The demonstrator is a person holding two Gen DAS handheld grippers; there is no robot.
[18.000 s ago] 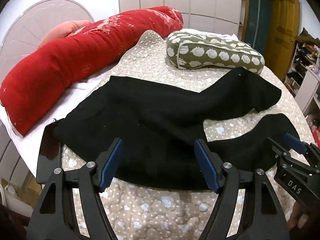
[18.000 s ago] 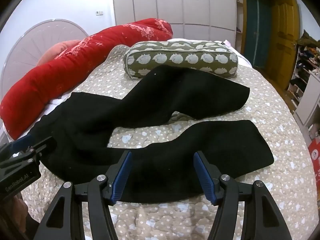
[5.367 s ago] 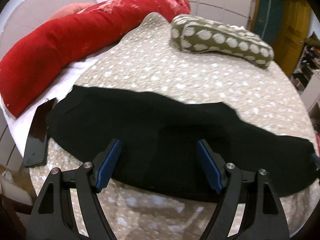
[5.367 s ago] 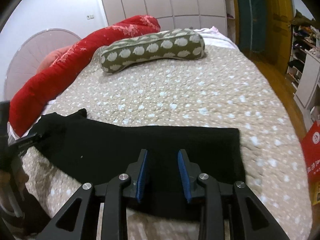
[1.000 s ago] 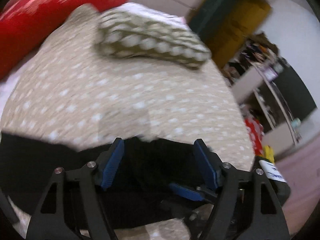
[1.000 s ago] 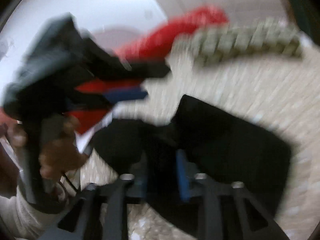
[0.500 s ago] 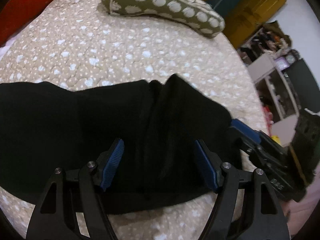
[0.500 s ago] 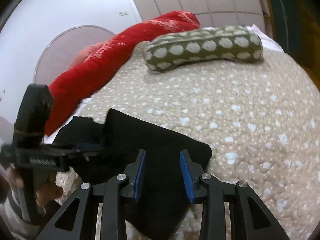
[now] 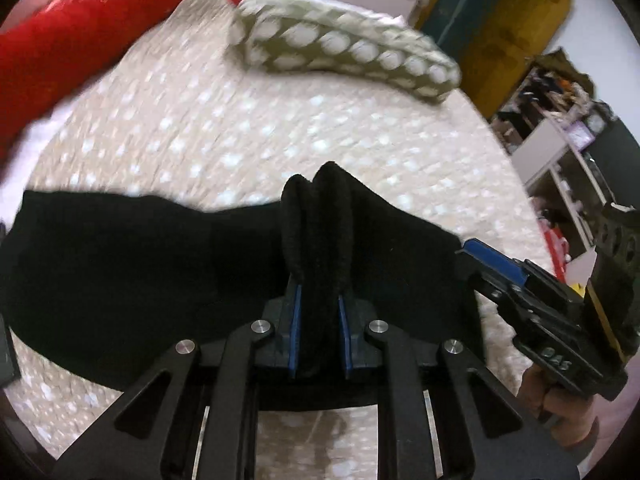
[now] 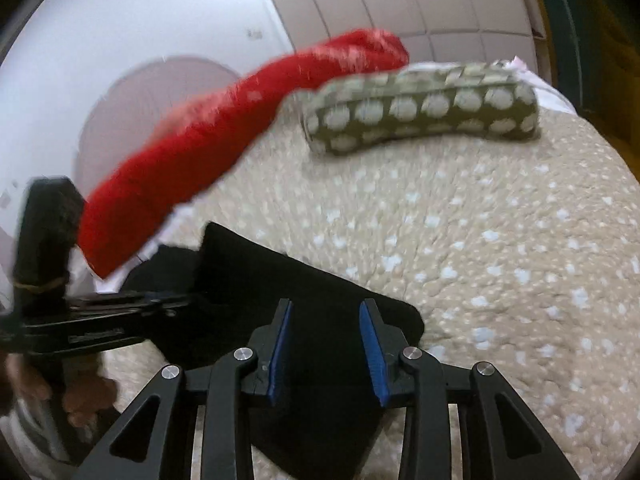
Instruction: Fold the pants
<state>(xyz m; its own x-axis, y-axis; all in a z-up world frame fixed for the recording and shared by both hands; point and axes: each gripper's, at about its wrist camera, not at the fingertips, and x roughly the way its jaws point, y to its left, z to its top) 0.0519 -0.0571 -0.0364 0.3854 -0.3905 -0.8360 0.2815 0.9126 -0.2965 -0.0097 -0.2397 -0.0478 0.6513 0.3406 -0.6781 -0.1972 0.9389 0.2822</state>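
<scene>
Pants, edge blurred, partly jaw-hidden

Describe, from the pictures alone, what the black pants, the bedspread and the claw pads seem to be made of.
Black pants: soft matte knit or fleece, probably; the bunched folds show a fuzzy nap.
Bedspread: quilted beige cloth with pale spots; puckered stitching shows.
Claw pads: smooth blue pads, likely rubber or plastic, on black rigid arms; cannot tell which.

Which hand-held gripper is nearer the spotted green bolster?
Neither clearly, both sit well short of the bolster. The left hand-held gripper is clamped on the bunched black pants; the right has its pads astride the pants' end.
</scene>
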